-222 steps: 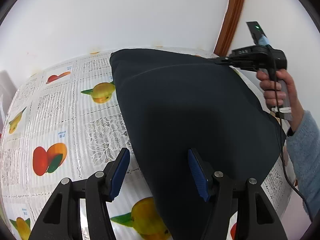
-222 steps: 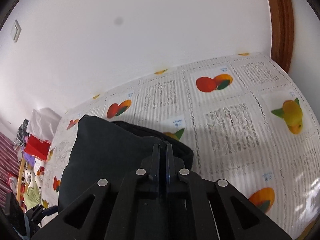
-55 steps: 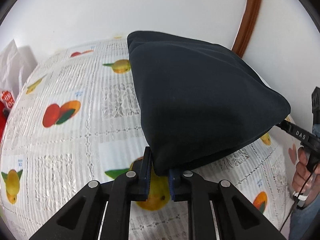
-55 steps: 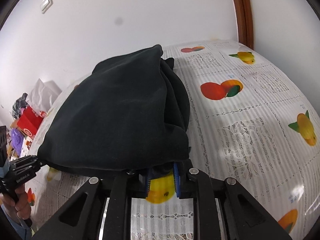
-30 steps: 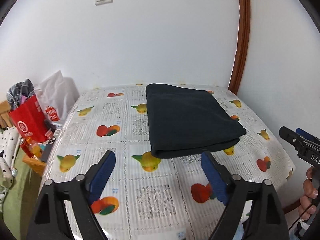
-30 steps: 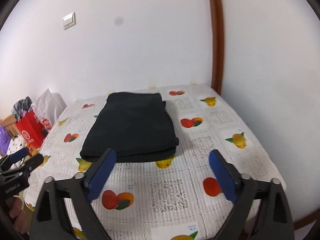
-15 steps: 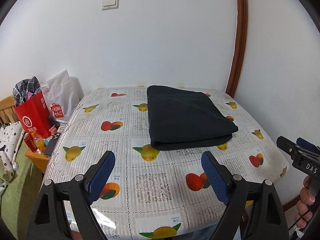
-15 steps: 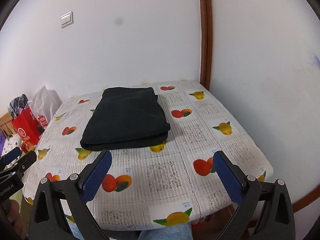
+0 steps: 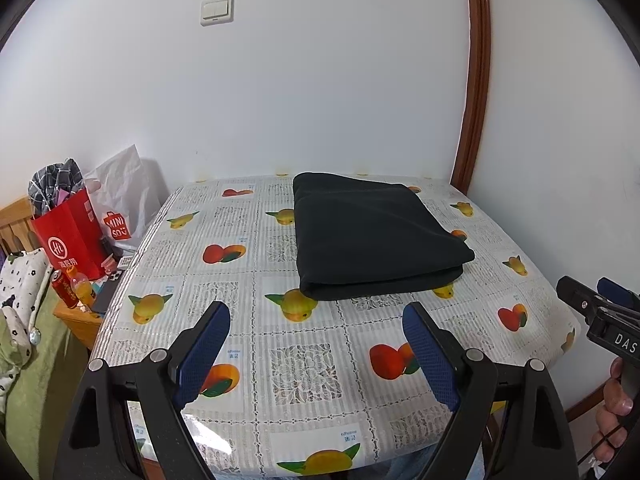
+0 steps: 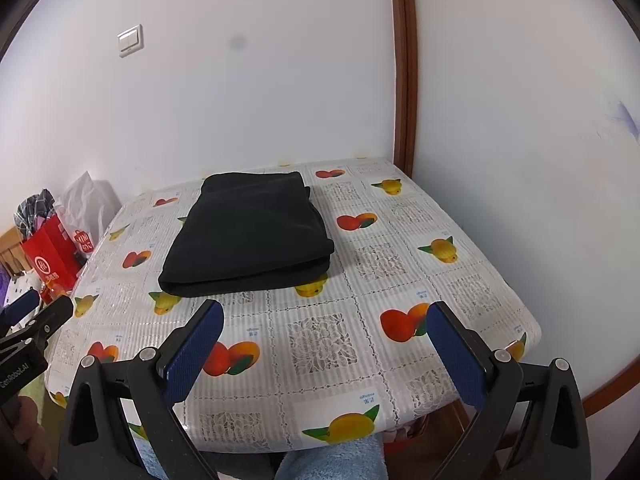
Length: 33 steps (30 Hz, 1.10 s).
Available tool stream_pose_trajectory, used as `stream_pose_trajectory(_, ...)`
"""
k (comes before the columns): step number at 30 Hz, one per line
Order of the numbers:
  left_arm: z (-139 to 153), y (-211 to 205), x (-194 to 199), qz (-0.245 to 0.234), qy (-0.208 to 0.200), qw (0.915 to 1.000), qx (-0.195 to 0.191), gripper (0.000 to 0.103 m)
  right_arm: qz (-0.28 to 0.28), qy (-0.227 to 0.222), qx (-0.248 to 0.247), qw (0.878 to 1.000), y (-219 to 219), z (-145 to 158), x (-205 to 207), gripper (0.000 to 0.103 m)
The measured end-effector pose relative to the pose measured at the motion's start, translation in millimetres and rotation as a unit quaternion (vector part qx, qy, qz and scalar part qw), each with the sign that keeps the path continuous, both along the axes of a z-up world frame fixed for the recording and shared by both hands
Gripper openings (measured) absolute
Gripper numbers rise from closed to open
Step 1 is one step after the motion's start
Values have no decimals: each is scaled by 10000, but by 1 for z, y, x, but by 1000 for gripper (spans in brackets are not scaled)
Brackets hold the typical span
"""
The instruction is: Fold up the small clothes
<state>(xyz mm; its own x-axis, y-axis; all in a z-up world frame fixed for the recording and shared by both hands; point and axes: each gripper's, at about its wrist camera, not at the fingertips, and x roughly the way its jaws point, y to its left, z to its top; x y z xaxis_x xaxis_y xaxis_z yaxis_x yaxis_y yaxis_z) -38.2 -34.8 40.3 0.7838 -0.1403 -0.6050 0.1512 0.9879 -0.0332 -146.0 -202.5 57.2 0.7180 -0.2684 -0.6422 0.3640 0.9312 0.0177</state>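
Cloth first: a dark, almost black garment (image 9: pixel 372 240) lies folded into a neat, thick rectangle on the far half of the table (image 9: pixel 312 364), nearer the back wall than the near edge. Its top face is smooth and flat, with one soft crease running across the far end. The near edge shows two or three stacked layers, rounded where the fabric doubles over, and the near right corner bulges a little over the layer below. In the right wrist view the same garment (image 10: pixel 248 232) sits left of the table's middle, its long sides running away toward the wall. It rests on a plastic tablecloth (image 10: pixel 320 344) printed with lace squares and orange, yellow and red fruit. Both tools are held back over the near edge, well apart from the cloth. The left gripper (image 9: pixel 316 356) has its blue pads spread wide with nothing between them, and the right gripper (image 10: pixel 324 356) is likewise spread wide and empty. A hand (image 9: pixel 612 412) grips the right tool's handle at the edge of the left view. Left of the table stand a red bag (image 9: pixel 70 236) and a white bag (image 9: pixel 120 204), and a light switch (image 9: pixel 216 10) sits on the white wall.
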Motion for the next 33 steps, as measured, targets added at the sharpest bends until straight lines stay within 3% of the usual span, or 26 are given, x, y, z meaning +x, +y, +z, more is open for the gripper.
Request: stream_pose_trajectory(33, 1, 0, -2, 19, -5, 10000, -34, 87, -95, -70, -30, 9999, -6, 4, -8, 100)
